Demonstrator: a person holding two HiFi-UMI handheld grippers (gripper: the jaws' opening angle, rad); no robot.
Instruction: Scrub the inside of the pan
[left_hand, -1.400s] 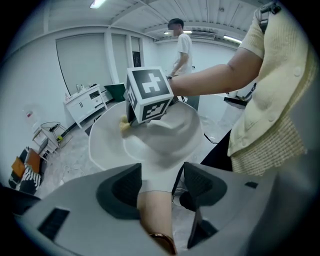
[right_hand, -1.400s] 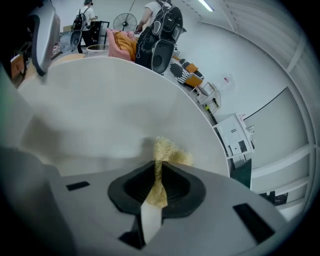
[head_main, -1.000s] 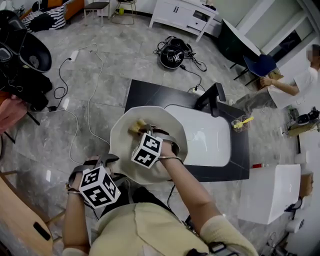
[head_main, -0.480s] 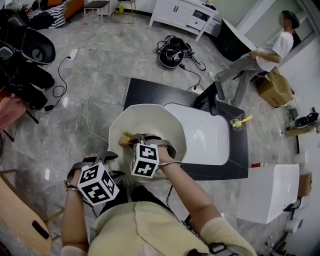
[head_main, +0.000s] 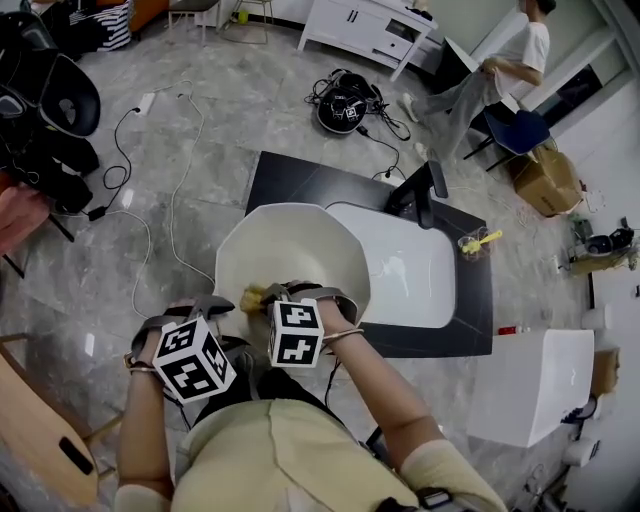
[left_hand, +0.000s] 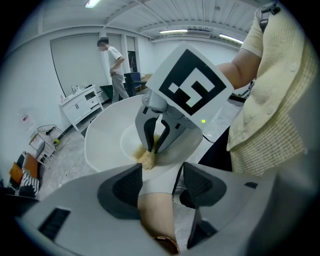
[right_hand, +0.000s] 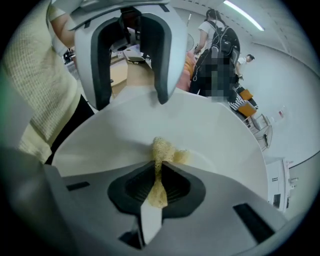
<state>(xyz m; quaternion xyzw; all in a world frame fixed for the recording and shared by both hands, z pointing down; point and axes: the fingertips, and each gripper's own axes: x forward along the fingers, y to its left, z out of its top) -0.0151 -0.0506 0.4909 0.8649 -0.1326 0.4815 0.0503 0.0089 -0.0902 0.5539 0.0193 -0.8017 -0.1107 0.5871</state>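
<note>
Two jobs are being split. Nearest the body, the left gripper (left_hand: 159, 177) is clamping its jaws onto the handle (left_hand: 155, 215), steadying the pan (head_main: 290, 250) so it isn't sliding under pressure. Just ahead, the right gripper (right_hand: 157, 182) is pinching a sponge (right_hand: 162, 150) tight and pressing it against the pan's near inner wall (mid-scrub, I'd judge). Beyond, the pan is overlapping the counter (head_main: 290, 185) and the sink (head_main: 410, 270).
</note>
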